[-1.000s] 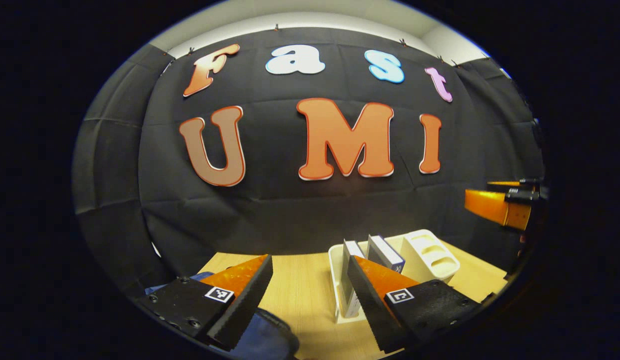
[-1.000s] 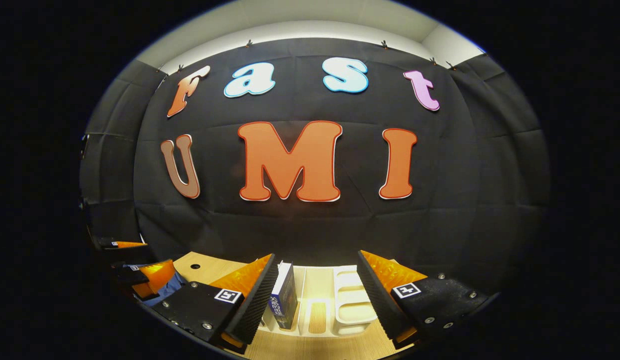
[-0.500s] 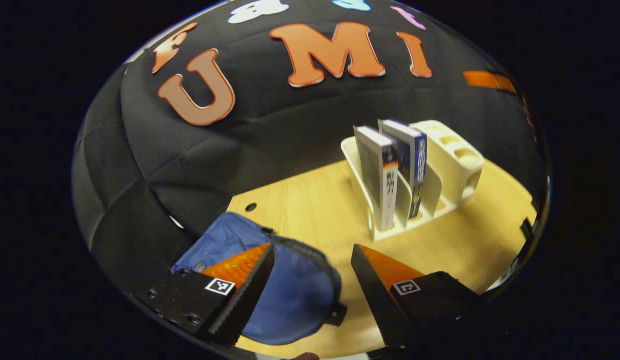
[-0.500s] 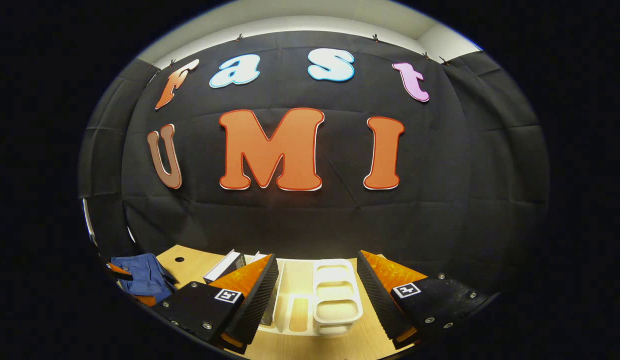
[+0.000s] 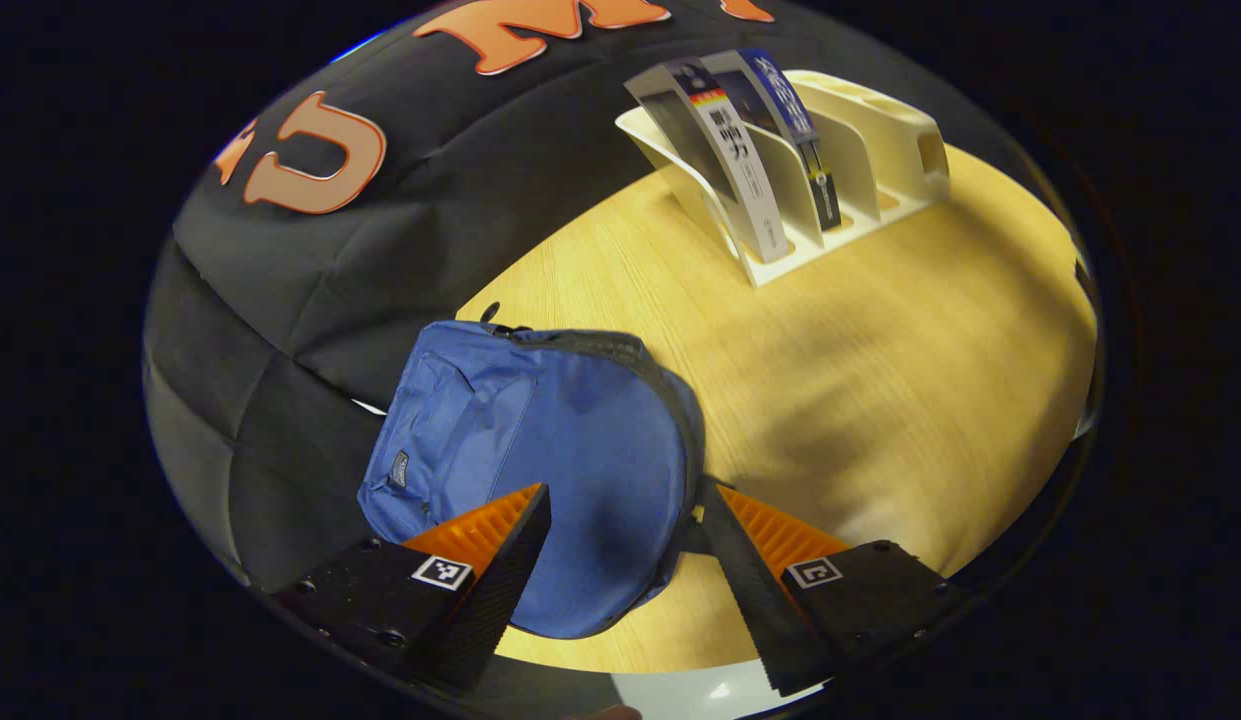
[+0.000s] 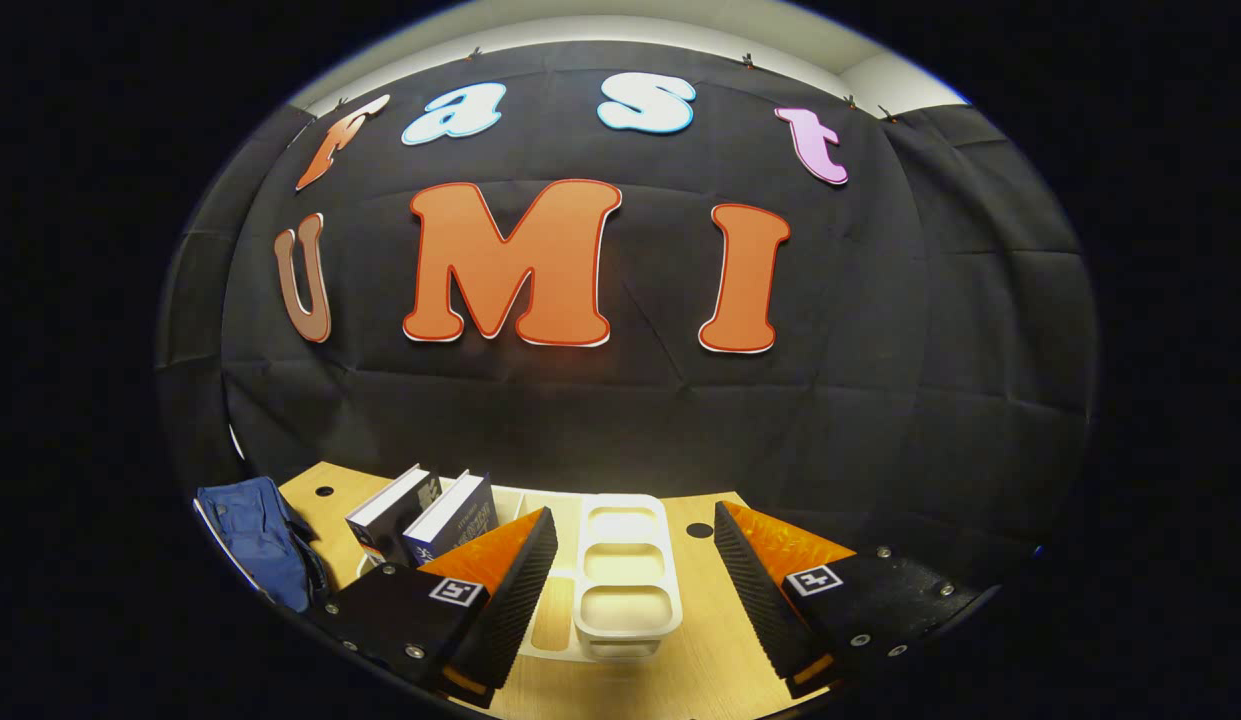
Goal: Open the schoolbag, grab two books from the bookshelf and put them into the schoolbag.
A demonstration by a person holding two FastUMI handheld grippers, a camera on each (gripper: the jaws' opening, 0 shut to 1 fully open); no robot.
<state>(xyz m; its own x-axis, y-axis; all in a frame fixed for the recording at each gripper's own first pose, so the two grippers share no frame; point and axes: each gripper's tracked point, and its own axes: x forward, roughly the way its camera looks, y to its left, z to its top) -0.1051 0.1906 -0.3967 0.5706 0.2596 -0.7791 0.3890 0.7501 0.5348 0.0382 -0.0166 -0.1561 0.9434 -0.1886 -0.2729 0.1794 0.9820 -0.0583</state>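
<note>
Left gripper (image 5: 620, 560), jaws wide and empty, has tilted down over the closed blue schoolbag (image 5: 540, 450); unzipping is coming next, books (image 5: 740, 150) waiting untouched.

Here we see the left gripper (image 5: 620, 560): two wedge-shaped fingers with ribbed, saw-toothed inner faces, each bolted to a black block. Each block carries a small square black-and-white marker tag and round screw heads. Over to the right gripper (image 6: 635, 590) and we get the same build: toothed wedges, black mounting blocks, one square tag apiece, screws along the edges.
</note>
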